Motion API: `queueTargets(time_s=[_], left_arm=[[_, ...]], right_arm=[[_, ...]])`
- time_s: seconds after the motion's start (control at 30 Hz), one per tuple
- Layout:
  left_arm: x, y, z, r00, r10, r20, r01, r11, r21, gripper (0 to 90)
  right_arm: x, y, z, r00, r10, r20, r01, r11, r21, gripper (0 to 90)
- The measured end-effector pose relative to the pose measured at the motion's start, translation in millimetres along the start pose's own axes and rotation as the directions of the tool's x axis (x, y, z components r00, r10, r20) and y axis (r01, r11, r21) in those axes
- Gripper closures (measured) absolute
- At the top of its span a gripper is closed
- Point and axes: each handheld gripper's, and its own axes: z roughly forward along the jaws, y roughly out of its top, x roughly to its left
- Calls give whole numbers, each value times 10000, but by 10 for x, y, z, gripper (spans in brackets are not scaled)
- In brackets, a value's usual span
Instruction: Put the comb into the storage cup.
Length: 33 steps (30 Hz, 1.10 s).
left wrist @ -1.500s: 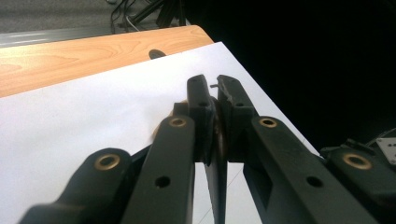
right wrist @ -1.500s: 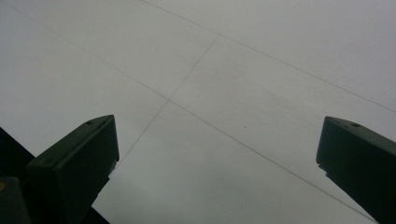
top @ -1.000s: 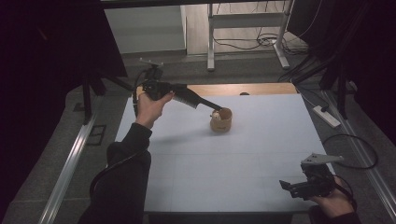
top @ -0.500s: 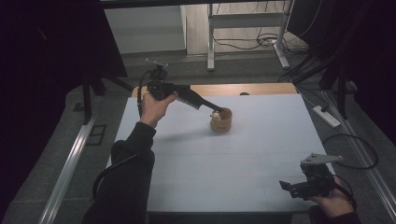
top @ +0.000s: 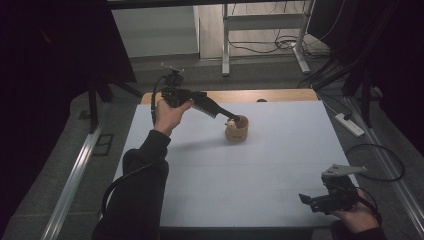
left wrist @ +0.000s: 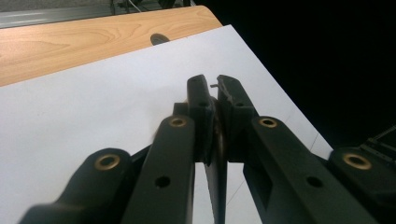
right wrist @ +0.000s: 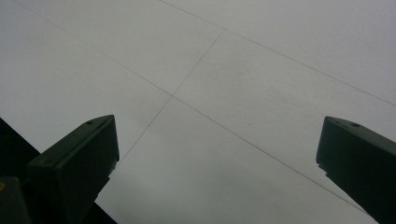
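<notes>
A small round wooden cup (top: 236,132) stands on the white tabletop (top: 280,150), a little back of the middle. My left gripper (top: 230,120) reaches down to it from the back left, and its tips sit at the cup's near rim. In the left gripper view its jaws (left wrist: 212,84) stand pressed together with a thin brown sliver of the cup's wall (left wrist: 217,135) pinched between them. My right gripper (top: 312,200) rests low at the front right corner. Its fingers (right wrist: 74,163) stand wide apart over bare tabletop, so my right gripper (right wrist: 217,154) holds nothing.
A strip of bare wood (top: 270,95) runs along the table's far edge. Beyond it are the legs of a metal frame (top: 226,45) and floor cables. A power strip (top: 350,125) lies on the floor to the right.
The left hand and the rear of its gripper have crept slightly to the right, with the tips staying at the cup. The cup and the right gripper have kept still.
</notes>
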Motion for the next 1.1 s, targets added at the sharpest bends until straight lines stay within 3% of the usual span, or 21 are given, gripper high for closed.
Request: queueTargets(time_s=[1.1], left_arm=[[6, 23, 260, 9999, 42, -146, -34, 9986, 519, 830]], right_arm=[[-3, 2, 7, 10000, -16, -60, 17, 10000, 72, 0]])
